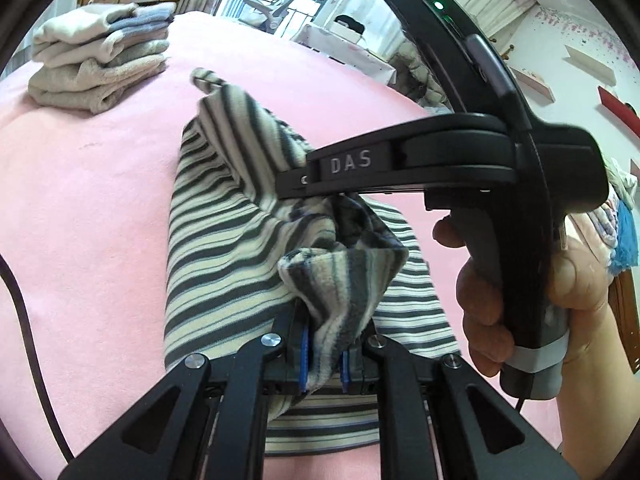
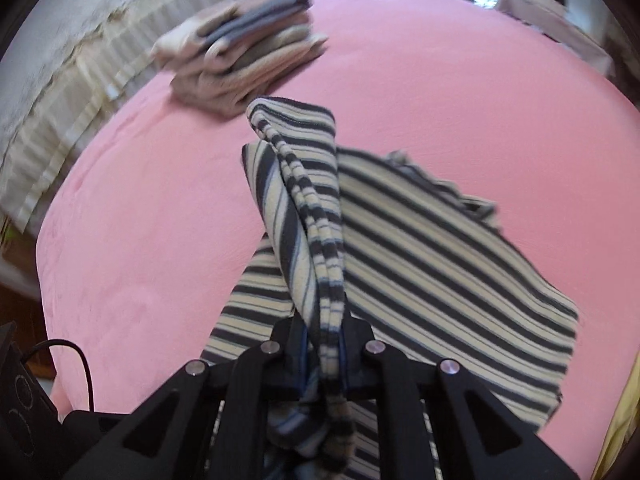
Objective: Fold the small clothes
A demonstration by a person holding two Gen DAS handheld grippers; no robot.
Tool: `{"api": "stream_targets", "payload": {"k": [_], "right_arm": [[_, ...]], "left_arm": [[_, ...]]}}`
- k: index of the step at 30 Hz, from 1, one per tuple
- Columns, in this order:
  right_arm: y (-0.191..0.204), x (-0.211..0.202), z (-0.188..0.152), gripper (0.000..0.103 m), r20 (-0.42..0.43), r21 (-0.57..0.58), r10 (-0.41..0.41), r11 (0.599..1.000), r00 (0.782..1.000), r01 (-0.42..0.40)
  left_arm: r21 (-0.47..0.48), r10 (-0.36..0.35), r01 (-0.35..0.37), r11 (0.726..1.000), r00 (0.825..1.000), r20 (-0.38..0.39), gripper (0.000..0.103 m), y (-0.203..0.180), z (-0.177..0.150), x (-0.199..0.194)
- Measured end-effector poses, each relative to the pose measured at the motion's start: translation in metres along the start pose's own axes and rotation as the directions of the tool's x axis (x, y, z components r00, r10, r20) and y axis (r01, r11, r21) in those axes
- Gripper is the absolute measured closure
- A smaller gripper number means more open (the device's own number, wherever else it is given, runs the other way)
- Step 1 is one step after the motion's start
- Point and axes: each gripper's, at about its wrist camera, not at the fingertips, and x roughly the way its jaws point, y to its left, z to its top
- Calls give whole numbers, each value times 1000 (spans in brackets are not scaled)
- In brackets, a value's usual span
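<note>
a stack of folded towels (image 1: 100,60) sits far left on the pink bed (image 1: 80,200), the left gripper (image 1: 324,356) pinches the striped cloth (image 1: 224,240) mid-bed, and the right gripper (image 2: 324,360) clamps another bunched edge.

The striped garment (image 2: 420,248) lies on the bed (image 2: 160,240), one fold rising into each gripper. The stack of folded clothes (image 1: 96,64) sits behind it to the left, well apart.
</note>
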Motion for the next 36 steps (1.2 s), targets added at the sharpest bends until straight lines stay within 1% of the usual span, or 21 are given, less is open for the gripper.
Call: {"api": "stream_targets", "payload": {"k": [6, 11, 14, 17, 19, 22, 25, 28, 32, 34, 36], "right_arm": [[-31, -33, -17, 92, 99, 87, -50, 995, 994, 41], [-63, -49, -35, 93, 128, 147, -72, 988, 989, 53], [-87, -57, -59, 93, 140, 198, -86, 978, 986, 57], [-114, -54, -86, 93, 143, 278, -85, 960, 986, 43], [-133, -42, -107, 93, 122, 345, -78, 938, 990, 31], [-153, -24, -131, 92, 97, 421, -48, 907, 994, 3], [-157, -19, -142, 92, 127, 451, -29, 892, 991, -32], [-159, -25, -145, 92, 163, 450, -23, 891, 986, -54], [-160, -40, -151, 92, 206, 449, -29, 891, 978, -69], [-160, -45, -155, 92, 218, 453, -35, 889, 975, -69], [-163, -42, -161, 92, 202, 464, -44, 884, 978, -56]], "left_arm": [[80, -20, 20, 997, 1000, -7, 94, -39, -1, 5], [147, -40, 44, 988, 999, -34, 94, -69, -9, 18], [184, -56, 67, 981, 996, -65, 93, -84, -17, 28], [226, -55, 79, 971, 992, -111, 93, -98, -30, 43], [250, -40, 78, 965, 987, -154, 93, -103, -39, 56], [271, -10, 71, 960, 975, -220, 92, -107, -54, 74], [283, 3, 61, 957, 976, -220, 92, -106, -55, 78], [288, -1, 63, 956, 977, -213, 92, -110, -54, 76], [285, -20, 80, 955, 978, -209, 92, -115, -62, 64], [296, -25, 87, 951, 978, -208, 92, -116, -65, 60], [317, -20, 89, 944, 976, -215, 92, -115, -71, 58]]}}
